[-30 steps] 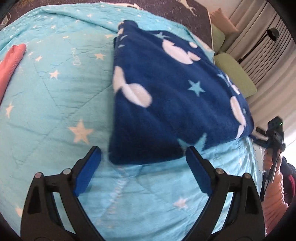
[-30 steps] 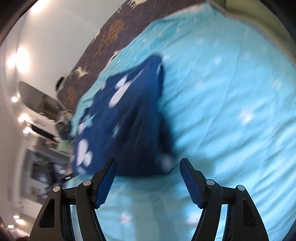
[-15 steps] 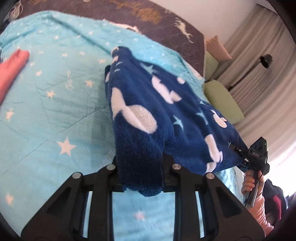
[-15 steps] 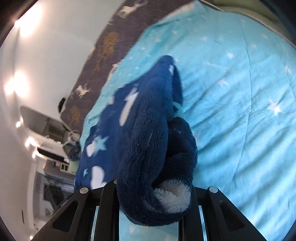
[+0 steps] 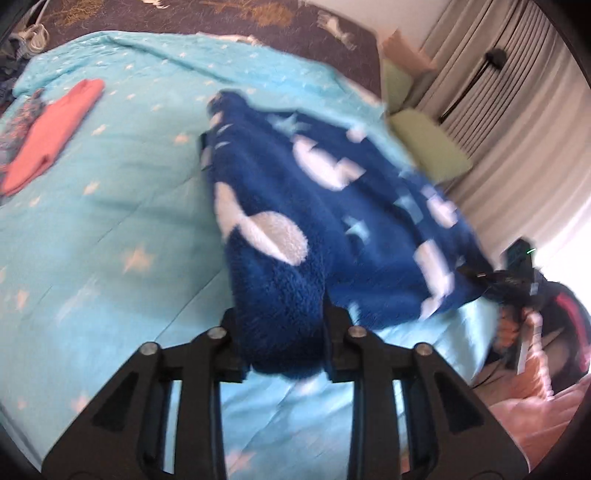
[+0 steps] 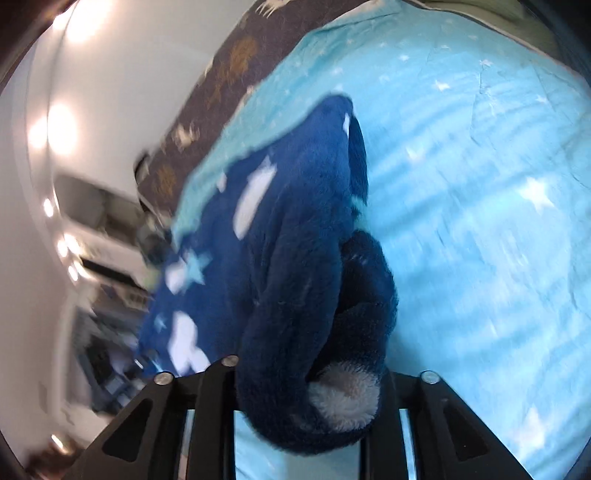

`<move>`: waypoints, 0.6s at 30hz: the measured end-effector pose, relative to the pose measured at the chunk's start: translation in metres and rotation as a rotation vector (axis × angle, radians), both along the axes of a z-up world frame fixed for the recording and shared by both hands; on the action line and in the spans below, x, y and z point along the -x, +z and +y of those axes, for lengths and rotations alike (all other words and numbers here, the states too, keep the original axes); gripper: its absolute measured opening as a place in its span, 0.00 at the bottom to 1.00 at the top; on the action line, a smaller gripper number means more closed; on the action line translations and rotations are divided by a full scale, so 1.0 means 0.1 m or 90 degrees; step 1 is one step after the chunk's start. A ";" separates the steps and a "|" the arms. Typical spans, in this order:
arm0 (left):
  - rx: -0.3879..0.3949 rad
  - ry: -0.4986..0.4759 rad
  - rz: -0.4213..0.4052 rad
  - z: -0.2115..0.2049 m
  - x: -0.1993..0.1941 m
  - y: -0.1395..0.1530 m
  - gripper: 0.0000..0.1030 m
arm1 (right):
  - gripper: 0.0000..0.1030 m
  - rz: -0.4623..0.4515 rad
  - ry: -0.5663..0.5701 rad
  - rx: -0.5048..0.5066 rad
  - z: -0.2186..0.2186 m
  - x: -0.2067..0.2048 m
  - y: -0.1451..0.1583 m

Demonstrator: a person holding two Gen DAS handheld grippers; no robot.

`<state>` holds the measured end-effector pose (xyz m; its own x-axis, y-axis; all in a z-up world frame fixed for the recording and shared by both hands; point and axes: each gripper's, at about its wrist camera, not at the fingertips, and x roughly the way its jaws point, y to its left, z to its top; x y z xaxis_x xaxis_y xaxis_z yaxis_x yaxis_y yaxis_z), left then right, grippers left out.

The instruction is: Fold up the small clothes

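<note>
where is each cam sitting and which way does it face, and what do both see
Left wrist: rides the left gripper, looking along its fingers across the turquoise quilt toward the curtains; its black jaws, shut on the blue fleece garment, and the right gripper show.
Right wrist: rides the right gripper, looking over the quilt toward the white wall; only its own shut jaws show.
Shared: the fleece garment, the quilt and the dark patterned bedspread.

Left tool clamped on bunched fleece, right tool likewise clamped, both fingers pairs drawn close
</note>
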<state>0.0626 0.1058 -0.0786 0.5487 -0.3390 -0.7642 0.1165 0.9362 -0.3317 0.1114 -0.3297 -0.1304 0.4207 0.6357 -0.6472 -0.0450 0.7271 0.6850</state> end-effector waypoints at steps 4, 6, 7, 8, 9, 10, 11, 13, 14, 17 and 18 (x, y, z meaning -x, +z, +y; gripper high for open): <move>-0.095 0.102 -0.029 0.28 0.19 0.15 0.45 | 0.44 -0.025 0.013 0.134 0.00 0.08 0.15; -0.098 0.136 -0.078 0.41 0.25 0.36 0.61 | 0.48 -0.041 0.001 0.160 -0.09 0.10 0.30; -0.108 0.145 -0.101 0.43 0.24 0.44 0.71 | 0.52 -0.053 -0.013 0.175 -0.14 0.09 0.38; -0.121 0.146 -0.122 0.44 0.20 0.50 0.74 | 0.54 -0.069 -0.030 0.191 -0.20 0.08 0.47; -0.136 0.143 -0.143 0.41 0.13 0.57 0.75 | 0.56 -0.078 -0.044 0.204 -0.25 0.03 0.55; -0.146 0.133 -0.158 0.38 0.05 0.61 0.76 | 0.58 -0.085 -0.063 0.215 -0.30 -0.06 0.64; -0.145 0.123 -0.159 0.36 -0.05 0.62 0.77 | 0.59 -0.095 -0.078 0.219 -0.33 -0.09 0.70; -0.137 0.100 -0.148 0.28 -0.37 0.59 0.78 | 0.60 -0.118 -0.086 0.226 -0.37 -0.25 0.76; -0.141 0.089 -0.142 0.25 -0.51 0.56 0.78 | 0.60 -0.123 -0.082 0.218 -0.40 -0.39 0.77; -0.169 0.069 -0.114 0.15 -0.98 0.41 0.78 | 0.60 -0.102 -0.068 0.154 -0.43 -0.87 0.72; -0.176 0.068 -0.105 0.14 -1.12 0.36 0.78 | 0.60 -0.096 -0.062 0.140 -0.41 -1.03 0.69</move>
<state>0.1744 0.1194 -0.0425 0.6942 -0.0646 -0.7169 0.0431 0.9979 -0.0481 0.2140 -0.3709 -0.0615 0.5746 0.4390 -0.6907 -0.0565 0.8632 0.5016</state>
